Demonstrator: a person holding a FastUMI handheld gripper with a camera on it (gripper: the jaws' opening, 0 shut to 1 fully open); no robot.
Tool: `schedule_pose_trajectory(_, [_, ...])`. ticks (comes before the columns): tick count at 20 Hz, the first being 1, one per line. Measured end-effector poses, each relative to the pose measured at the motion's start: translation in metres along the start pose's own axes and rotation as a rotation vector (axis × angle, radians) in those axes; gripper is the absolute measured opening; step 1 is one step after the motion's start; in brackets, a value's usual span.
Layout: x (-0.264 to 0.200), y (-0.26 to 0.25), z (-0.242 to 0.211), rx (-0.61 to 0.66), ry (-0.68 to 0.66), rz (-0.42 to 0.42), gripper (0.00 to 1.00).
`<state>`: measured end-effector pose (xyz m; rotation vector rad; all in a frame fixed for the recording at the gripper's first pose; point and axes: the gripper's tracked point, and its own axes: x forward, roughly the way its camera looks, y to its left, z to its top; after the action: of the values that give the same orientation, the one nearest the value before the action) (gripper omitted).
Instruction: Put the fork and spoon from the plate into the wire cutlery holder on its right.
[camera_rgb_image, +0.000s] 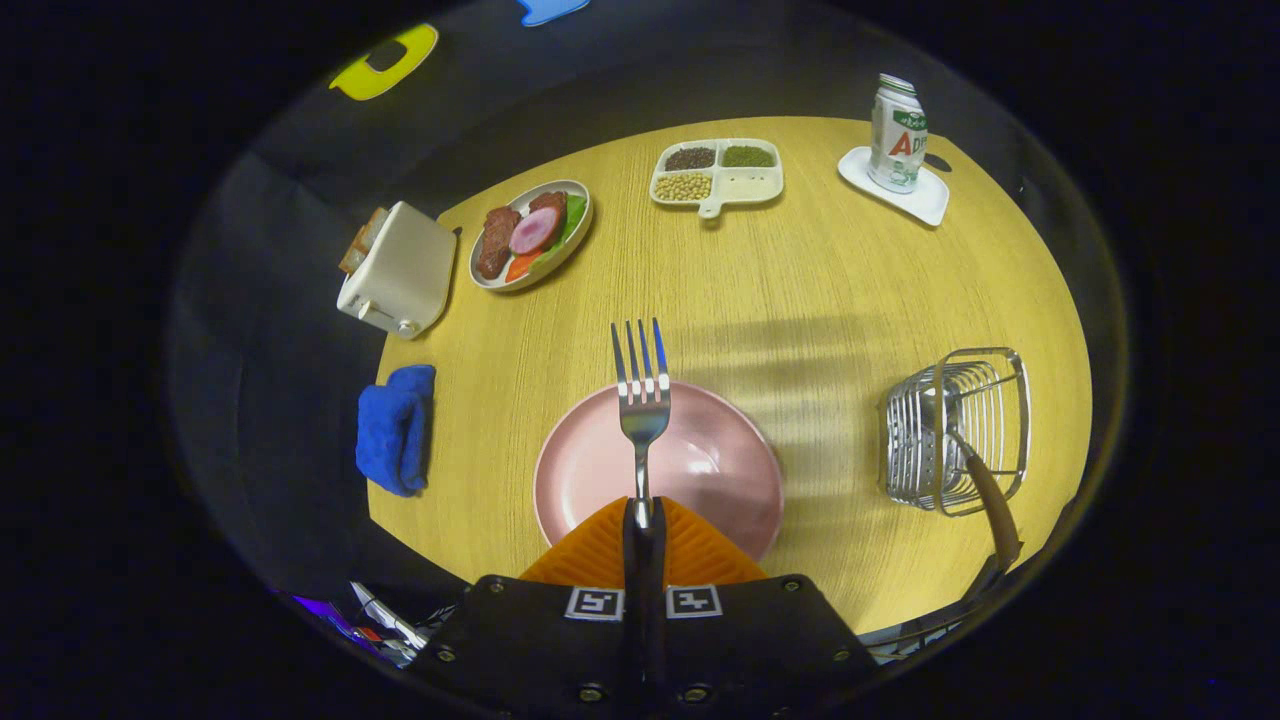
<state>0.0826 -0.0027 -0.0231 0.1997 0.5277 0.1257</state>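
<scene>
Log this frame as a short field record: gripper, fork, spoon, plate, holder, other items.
gripper: shut on fork
fork: held above plate, tines pointing ahead
spoon: in holder, brown handle sticking out
plate: pink, no cutlery on it
holder: wire, right of plate
other items: toaster, blue cloth, food plate, divided tray, can

Steel fork (641, 400) held above pink plate (690, 468), tines pointed forward, brown-handled spoon (985, 490) stood tilted in wire holder (958, 430) at right.
</scene>
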Motion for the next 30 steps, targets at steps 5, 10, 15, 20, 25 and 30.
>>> schedule_pose_trajectory(5, [-0.024,-0.033,0.024,0.050,-0.049,-0.037,0.01])
schedule_pose_trajectory(10, [-0.045,-0.070,0.034,0.078,-0.075,-0.086,0.01])
schedule_pose_trajectory(15, [-0.062,-0.107,0.033,0.078,-0.046,-0.139,0.01])
schedule_pose_trajectory(20, [-0.072,-0.140,0.018,0.086,0.051,-0.172,0.01])
schedule_pose_trajectory(25, [-0.077,-0.155,0.002,0.110,0.174,-0.174,0.01])
schedule_pose_trajectory(30, [-0.083,-0.147,-0.009,0.118,0.296,-0.131,0.01])
